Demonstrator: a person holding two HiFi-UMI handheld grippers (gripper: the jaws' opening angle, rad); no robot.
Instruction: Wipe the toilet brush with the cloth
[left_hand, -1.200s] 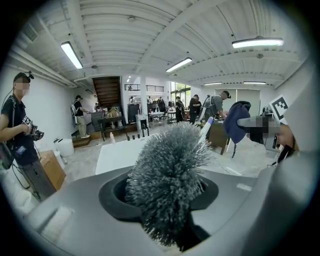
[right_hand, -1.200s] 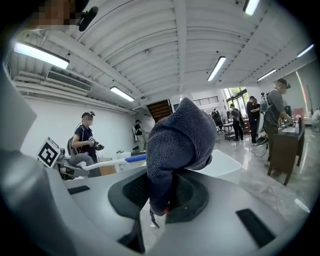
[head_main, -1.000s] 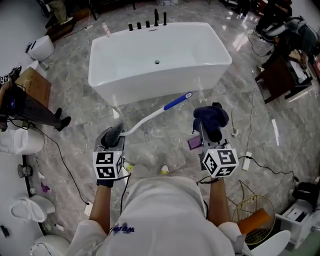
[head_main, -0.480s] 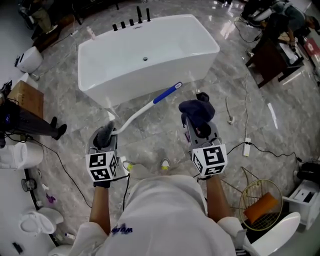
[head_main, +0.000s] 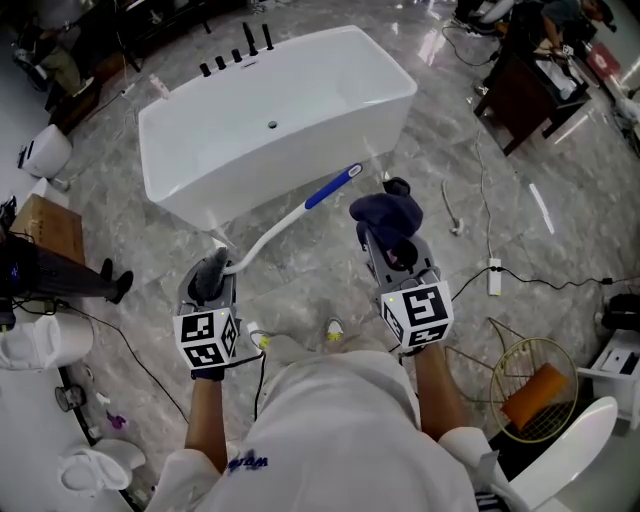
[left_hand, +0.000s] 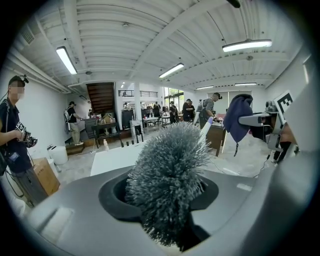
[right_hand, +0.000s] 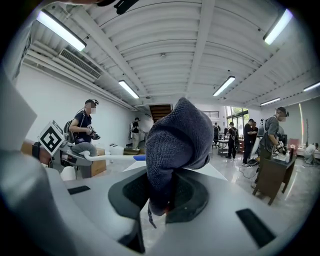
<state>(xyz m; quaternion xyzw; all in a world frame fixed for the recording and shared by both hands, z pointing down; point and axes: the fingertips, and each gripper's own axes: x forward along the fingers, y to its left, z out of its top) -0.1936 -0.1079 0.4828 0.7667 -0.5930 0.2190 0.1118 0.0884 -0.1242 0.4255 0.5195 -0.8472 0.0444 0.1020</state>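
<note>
The toilet brush has a grey bristle head (head_main: 212, 272) and a white handle with a blue end (head_main: 331, 187). My left gripper (head_main: 211, 284) is shut on the bristle head, which fills the space between the jaws (left_hand: 167, 180). The handle slants up and to the right, towards the tub. A dark blue cloth (head_main: 385, 212) bunches out of my right gripper (head_main: 396, 246), which is shut on it (right_hand: 175, 145). The cloth hangs just right of the handle's blue end, apart from it. The right gripper view shows the handle (right_hand: 110, 158) running off to the left.
A white bathtub (head_main: 270, 120) stands on the marble floor ahead. A wire basket (head_main: 530, 390) with an orange thing sits at the lower right, near cables and a power strip (head_main: 494, 277). A cardboard box (head_main: 45, 230) is at the left. Several people stand in the background.
Both grippers have risen a little with the brush and the cloth still in them. The head view has shifted, so the tub sits further left.
</note>
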